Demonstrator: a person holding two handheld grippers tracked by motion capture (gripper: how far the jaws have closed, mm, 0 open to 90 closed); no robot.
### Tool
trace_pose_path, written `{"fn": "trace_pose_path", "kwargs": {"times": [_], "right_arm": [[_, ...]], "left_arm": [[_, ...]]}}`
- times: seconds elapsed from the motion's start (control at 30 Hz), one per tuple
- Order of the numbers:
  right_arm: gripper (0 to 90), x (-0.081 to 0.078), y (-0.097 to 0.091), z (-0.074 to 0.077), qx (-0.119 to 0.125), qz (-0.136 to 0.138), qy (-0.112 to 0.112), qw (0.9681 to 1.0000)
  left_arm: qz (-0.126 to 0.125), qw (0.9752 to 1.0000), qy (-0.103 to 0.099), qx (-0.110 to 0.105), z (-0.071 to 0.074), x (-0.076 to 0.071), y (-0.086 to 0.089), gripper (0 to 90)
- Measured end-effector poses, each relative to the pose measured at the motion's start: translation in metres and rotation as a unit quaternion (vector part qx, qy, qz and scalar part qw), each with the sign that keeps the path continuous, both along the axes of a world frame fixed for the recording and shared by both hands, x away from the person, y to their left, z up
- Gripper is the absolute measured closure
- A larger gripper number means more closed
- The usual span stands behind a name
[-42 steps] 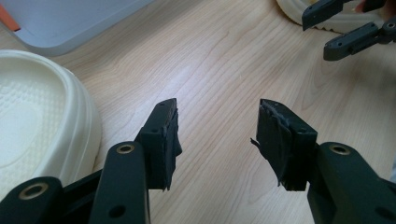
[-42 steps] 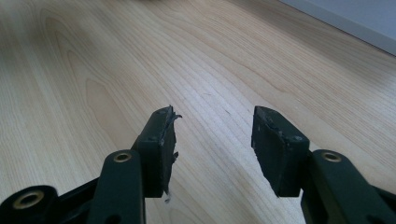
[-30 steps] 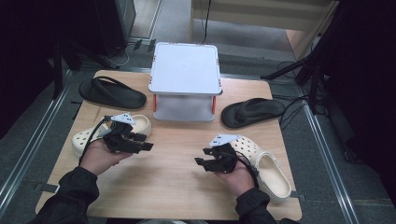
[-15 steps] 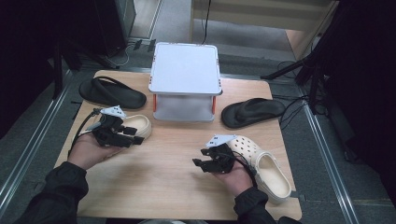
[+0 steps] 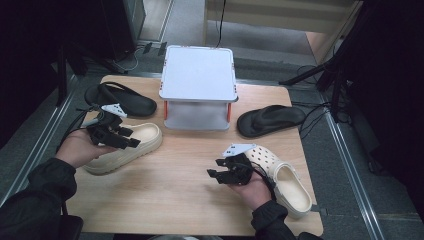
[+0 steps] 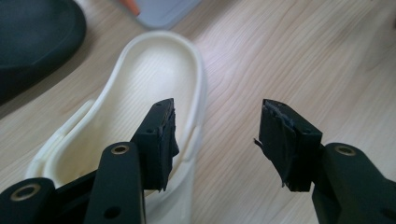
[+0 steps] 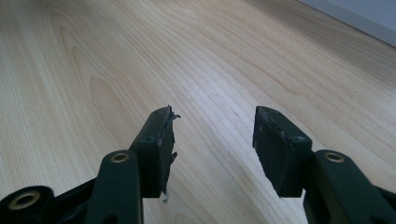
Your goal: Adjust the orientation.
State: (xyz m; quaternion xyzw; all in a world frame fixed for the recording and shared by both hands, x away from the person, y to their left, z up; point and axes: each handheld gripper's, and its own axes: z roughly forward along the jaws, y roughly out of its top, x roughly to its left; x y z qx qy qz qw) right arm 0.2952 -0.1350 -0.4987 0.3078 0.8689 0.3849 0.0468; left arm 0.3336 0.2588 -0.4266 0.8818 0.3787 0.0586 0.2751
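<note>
The cream foam clog (image 5: pixel 125 148) lies on its side near the wooden table's (image 5: pixel 175 200) left edge. The left gripper (image 5: pixel 122 138) hovers tilted over it, jaws released, nothing between them. The right gripper (image 5: pixel 219 169), likewise released, points across bare wood.

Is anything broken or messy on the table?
Nothing is spilled. The shoes are scattered: the two cream clogs lie far apart, and so do the two black flip-flops. The black pads on the left gripper look frayed, with torn edges, and the right gripper has ragged pads too.
</note>
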Motion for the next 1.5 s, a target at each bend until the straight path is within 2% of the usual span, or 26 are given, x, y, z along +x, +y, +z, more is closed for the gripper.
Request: {"fn": "trace_pose_path", "kwargs": {"times": [0.1, 0.17, 0.33, 0.43, 0.6, 0.77, 0.83, 0.9, 0.97, 1.1, 1.17, 1.3, 1.33, 1.5], "right_arm": [[49.0, 0.000, 0.001, -0.001, -0.003, 0.000, 0.003, 1.0000], [49.0, 0.000, 0.001, -0.001, -0.005, 0.001, 0.003, 1.0000], [49.0, 0.000, 0.002, -0.002, -0.006, 0.000, 0.005, 1.0000], [49.0, 0.000, 0.001, -0.002, -0.006, 0.001, 0.005, 1.0000], [49.1, 0.000, 0.001, -0.001, -0.004, 0.001, 0.005, 1.0000], [49.3, 0.000, 0.001, -0.002, -0.005, 0.003, 0.007, 1.0000], [49.3, -0.001, 0.002, -0.002, -0.006, 0.006, 0.006, 1.0000], [49.3, -0.001, 0.002, -0.002, -0.005, 0.006, 0.005, 1.0000], [49.4, -0.001, 0.002, -0.001, -0.005, 0.004, 0.007, 1.0000], [49.3, 0.000, 0.002, -0.002, -0.006, 0.004, 0.008, 0.9999], [49.3, 0.000, 0.002, -0.002, -0.007, 0.008, 0.006, 0.9999], [49.3, -0.001, 0.002, -0.002, -0.007, 0.008, 0.007, 0.9999], [49.3, -0.001, 0.002, -0.002, -0.007, 0.008, 0.008, 0.9999], [49.3, -0.001, 0.002, -0.002, -0.006, 0.008, 0.006, 0.9999]], "left_arm": [[-0.004, 0.9998, 0.008, 0.015, -0.003, 0.003, 0.003, 46.7], [-0.008, 0.9997, 0.014, 0.016, -0.006, 0.006, 0.003, 46.8], [-0.022, 0.9990, 0.023, 0.031, -0.017, 0.014, -0.004, 48.8], [-0.029, 0.9983, 0.038, 0.035, -0.023, 0.018, -0.010, 53.8], [-0.019, 0.9969, 0.057, 0.052, -0.028, 0.021, -0.014, 63.3], [-0.019, 0.9955, 0.069, 0.062, -0.028, 0.023, -0.011, 66.2], [-0.026, 0.9934, 0.075, 0.083, -0.028, 0.025, -0.012, 68.4], [-0.031, 0.9921, 0.080, 0.091, -0.028, 0.026, -0.013, 69.6], [-0.031, 0.9923, 0.080, 0.089, -0.029, 0.027, -0.012, 69.4], [-0.037, 0.9917, 0.093, 0.081, -0.031, 0.030, -0.010, 68.4], [-0.039, 0.9923, 0.088, 0.078, -0.032, 0.030, -0.009, 68.8], [-0.062, 0.9919, 0.083, 0.073, -0.032, 0.028, -0.007, 75.1], [-0.064, 0.9922, 0.079, 0.072, -0.033, 0.028, -0.006, 76.1], [-0.064, 0.9925, 0.085, 0.059, -0.031, 0.031, -0.003, 79.0]]}}
